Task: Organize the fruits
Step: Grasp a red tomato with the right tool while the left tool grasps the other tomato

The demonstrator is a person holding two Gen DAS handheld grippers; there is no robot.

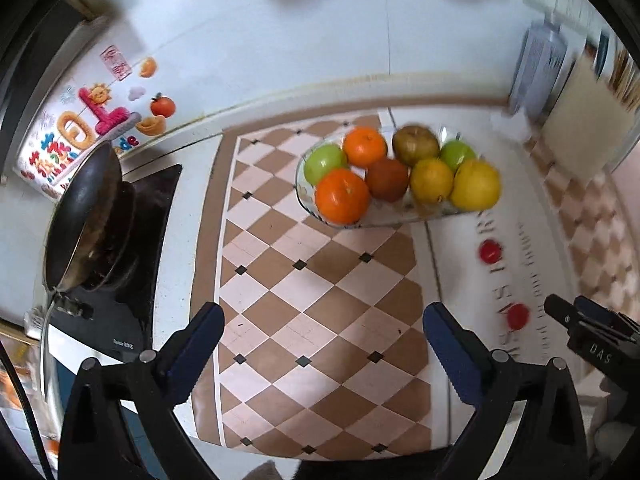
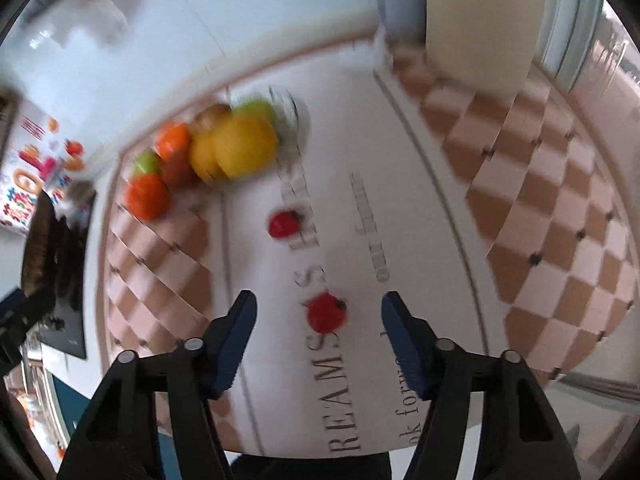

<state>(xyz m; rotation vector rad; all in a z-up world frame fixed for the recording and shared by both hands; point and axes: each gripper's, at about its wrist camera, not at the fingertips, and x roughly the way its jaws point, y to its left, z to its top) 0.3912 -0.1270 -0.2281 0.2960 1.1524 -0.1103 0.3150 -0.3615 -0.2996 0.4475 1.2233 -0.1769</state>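
Observation:
A clear glass dish (image 1: 308, 204) holds several oranges, green apples, yellow and brown fruits; it also shows blurred in the right wrist view (image 2: 298, 120). Two small red fruits lie loose on the white mat: a far one (image 1: 490, 251) (image 2: 283, 223) and a near one (image 1: 518, 315) (image 2: 326, 313). My left gripper (image 1: 323, 332) is open and empty over the checkered mat, short of the dish. My right gripper (image 2: 318, 312) is open with the near red fruit between its fingertips, not clamped. It shows in the left wrist view (image 1: 576, 316) at the right edge.
A black pan (image 1: 82, 216) sits on the stove (image 1: 120, 280) at the left. A cream cutting board (image 2: 480, 24) and a grey container (image 1: 538, 68) stand against the white wall at the back right. The counter's front edge runs just under both grippers.

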